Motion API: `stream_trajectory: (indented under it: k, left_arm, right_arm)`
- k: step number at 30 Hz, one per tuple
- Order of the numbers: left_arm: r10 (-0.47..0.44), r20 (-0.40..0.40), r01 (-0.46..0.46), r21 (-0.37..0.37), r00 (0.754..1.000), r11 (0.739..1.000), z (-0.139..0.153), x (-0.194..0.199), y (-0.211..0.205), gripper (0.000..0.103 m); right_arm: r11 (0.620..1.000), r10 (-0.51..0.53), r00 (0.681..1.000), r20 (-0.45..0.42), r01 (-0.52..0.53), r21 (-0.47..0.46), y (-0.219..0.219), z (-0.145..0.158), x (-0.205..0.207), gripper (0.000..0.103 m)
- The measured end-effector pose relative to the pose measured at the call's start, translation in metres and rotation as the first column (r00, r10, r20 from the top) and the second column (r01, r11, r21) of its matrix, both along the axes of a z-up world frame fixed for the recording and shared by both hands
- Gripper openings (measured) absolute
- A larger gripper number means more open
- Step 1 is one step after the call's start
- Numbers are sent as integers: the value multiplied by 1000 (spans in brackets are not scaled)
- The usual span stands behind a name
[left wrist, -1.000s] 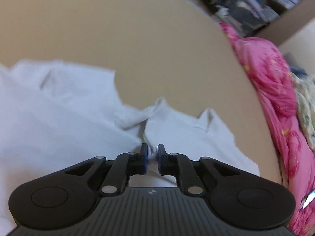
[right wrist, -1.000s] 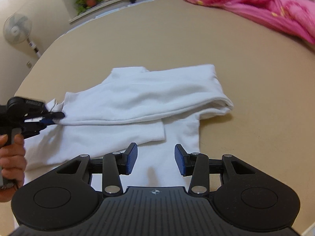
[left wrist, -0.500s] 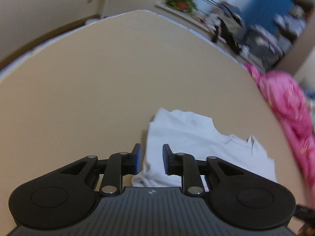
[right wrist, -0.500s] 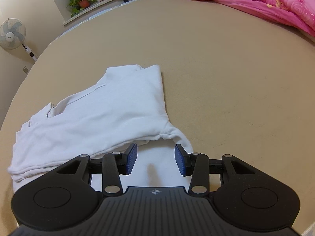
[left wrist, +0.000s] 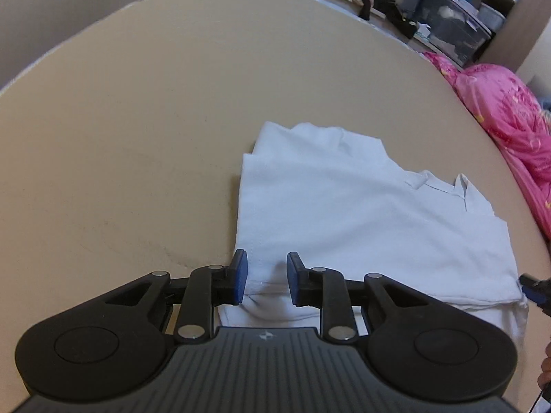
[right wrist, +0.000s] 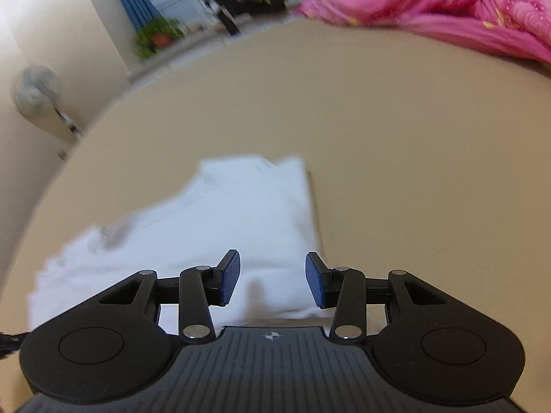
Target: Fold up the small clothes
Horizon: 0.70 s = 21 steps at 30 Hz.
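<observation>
A small white shirt (left wrist: 344,213) lies folded on the tan bed sheet (left wrist: 137,120), its collar toward the right in the left wrist view. My left gripper (left wrist: 265,268) hovers over the shirt's near left corner. Its jaws are opening; cloth lies beneath the gap and the blue pads (left wrist: 238,275) do not press it. In the blurred right wrist view the white shirt (right wrist: 224,227) fills the lower left. My right gripper (right wrist: 272,270) stands open just above its near right edge, nothing pinched. Its tip (left wrist: 533,287) shows at the left view's right edge.
A pink quilt (left wrist: 509,127) is heaped along the bed's right side, also seen as the pink quilt (right wrist: 447,10) at the far right. Storage bins and clothes (left wrist: 447,24) line the far wall. A fan (right wrist: 34,93) and a potted plant (right wrist: 156,36) stand beyond the bed.
My left gripper carried the shirt's side across, let it go and its jaws widened. The shirt now lies narrower and folded. My right gripper drifted lower over the shirt, jaws unchanged.
</observation>
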<state>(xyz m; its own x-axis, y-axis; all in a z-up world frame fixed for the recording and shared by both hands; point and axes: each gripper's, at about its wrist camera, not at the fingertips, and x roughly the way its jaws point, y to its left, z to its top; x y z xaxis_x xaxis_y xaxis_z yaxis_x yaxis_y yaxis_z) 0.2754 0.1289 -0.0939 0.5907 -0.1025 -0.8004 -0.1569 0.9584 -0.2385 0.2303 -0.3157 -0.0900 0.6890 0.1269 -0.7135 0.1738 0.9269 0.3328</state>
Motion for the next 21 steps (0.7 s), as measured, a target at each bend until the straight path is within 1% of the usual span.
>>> stream_trajectory:
  k: [1,2,3,4,5,7,8,10,13,15,16,18,19,21]
  left_arm:
    - [-1,14,1,-5,1000,1000,4,-2,-1,29]
    - [-4,29,4,-19,1000,1000,8,-5,-1,30]
    - [-9,40,10,-36,999,999,10,-7,-2,33]
    - [-16,45,18,-42,999,999,12,-8,-2,35]
    - [-21,46,23,-36,999,999,13,-8,-3,35]
    - [-10,47,11,-10,999,1000,14,-8,-3,35]
    - [1,48,-1,-10,999,1000,15,-8,0,35]
    - [29,50,-27,-30,998,999,21,-11,7,35]
    - [43,59,-40,-38,997,998,25,-13,11,35]
    - [40,65,-37,-40,997,999,27,-13,10,35]
    - [34,67,-31,-42,997,999,28,-13,9,35]
    - [21,73,-18,-39,997,999,29,-13,5,35]
    - [14,74,-11,-34,997,999,28,-13,2,35]
    - [4,72,-3,-20,997,1000,27,-13,-1,35]
  right_arm:
    - [999,-19,998,-54,16,-41,-3,-11,5,46]
    - [996,-44,992,-115,35,-83,-7,-21,8,56]
    - [996,-64,989,-135,53,-78,-13,-26,8,56]
    - [996,-80,988,-131,76,-37,-19,-24,7,55]
    - [996,-92,988,-126,89,-24,-21,-20,6,54]
    - [995,-98,990,-97,94,-42,-22,-11,3,54]
    - [995,-100,992,-78,98,-32,-23,-6,1,53]
    - [995,-96,994,-61,97,11,-25,0,-3,51]
    - [988,-108,990,-87,117,99,-28,2,-11,52]
    - [965,-129,984,-119,153,215,-30,0,-21,48]
    - [950,-133,982,-133,164,264,-30,-1,-25,44]
    - [922,-130,979,-158,178,344,-28,-9,-28,40]
    - [914,-134,977,-164,186,361,-26,-14,-26,38]
    - [904,-175,970,-171,227,361,-26,-21,-22,35]
